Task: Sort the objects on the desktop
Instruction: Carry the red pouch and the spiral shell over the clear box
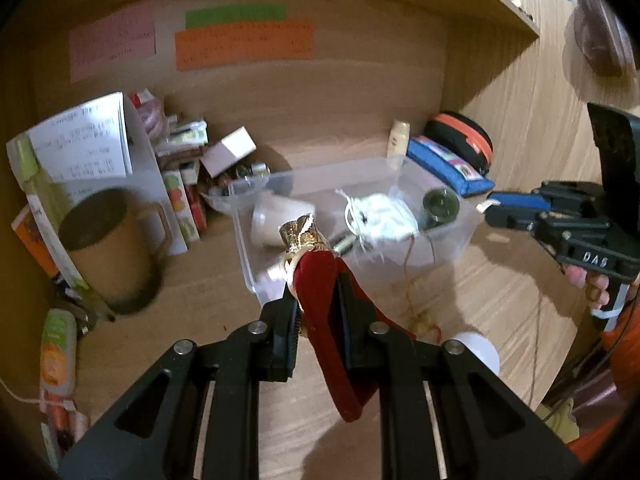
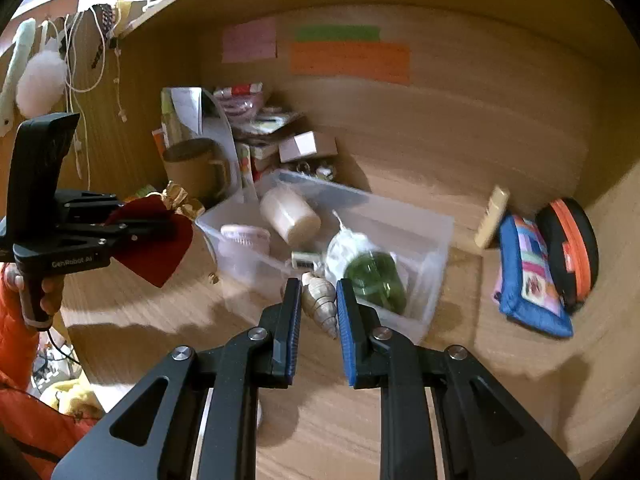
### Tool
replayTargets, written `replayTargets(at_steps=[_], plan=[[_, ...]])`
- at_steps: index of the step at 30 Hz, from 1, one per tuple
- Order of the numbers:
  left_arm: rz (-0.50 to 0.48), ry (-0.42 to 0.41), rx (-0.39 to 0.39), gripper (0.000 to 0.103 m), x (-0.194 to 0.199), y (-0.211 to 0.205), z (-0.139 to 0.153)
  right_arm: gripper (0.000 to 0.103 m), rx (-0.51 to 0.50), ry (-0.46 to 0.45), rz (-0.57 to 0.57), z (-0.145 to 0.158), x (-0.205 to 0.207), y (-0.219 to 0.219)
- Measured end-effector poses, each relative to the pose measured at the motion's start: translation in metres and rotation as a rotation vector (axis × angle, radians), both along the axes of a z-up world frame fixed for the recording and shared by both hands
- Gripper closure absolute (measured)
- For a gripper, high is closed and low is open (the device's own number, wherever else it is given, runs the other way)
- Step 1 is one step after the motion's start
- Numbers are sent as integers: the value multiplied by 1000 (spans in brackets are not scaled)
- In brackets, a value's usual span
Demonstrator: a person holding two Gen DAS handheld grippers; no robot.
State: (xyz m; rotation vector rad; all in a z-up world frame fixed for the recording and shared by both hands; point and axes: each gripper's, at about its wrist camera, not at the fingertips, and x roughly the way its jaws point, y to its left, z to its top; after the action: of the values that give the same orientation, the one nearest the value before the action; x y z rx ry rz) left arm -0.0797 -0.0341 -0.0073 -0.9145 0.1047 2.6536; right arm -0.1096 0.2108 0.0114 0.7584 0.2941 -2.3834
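My left gripper (image 1: 316, 280) is shut on a red velvet pouch (image 1: 324, 312) with a gold ruffled top, held above the desk in front of a clear plastic bin (image 1: 460, 236). In the right wrist view the same pouch (image 2: 160, 240) hangs from the left gripper (image 2: 160, 224) at the left. My right gripper (image 2: 318, 296) is shut on a pale spiral seashell (image 2: 320, 300), just in front of the bin (image 2: 436, 248). The bin holds a white cup (image 1: 276, 220), a white drawstring bag (image 1: 380, 216) and a green jar (image 2: 376, 280). The right gripper (image 1: 486, 206) shows at the right edge of the left wrist view.
A brown mug (image 1: 112, 248), papers and small boxes (image 1: 232, 152) crowd the back left corner. A blue patterned pouch (image 2: 528, 276), a black and orange case (image 2: 572, 248) and a small cream tube (image 2: 492, 216) lie at the right. Coloured notes (image 1: 244, 44) hang on the back panel under a shelf.
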Motion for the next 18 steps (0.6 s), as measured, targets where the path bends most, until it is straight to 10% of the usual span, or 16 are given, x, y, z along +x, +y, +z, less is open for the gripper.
replayTargets(at_steps=[18], plan=[[13, 34, 43, 87, -52, -2, 21, 87, -60, -31, 57, 1, -58, -42]])
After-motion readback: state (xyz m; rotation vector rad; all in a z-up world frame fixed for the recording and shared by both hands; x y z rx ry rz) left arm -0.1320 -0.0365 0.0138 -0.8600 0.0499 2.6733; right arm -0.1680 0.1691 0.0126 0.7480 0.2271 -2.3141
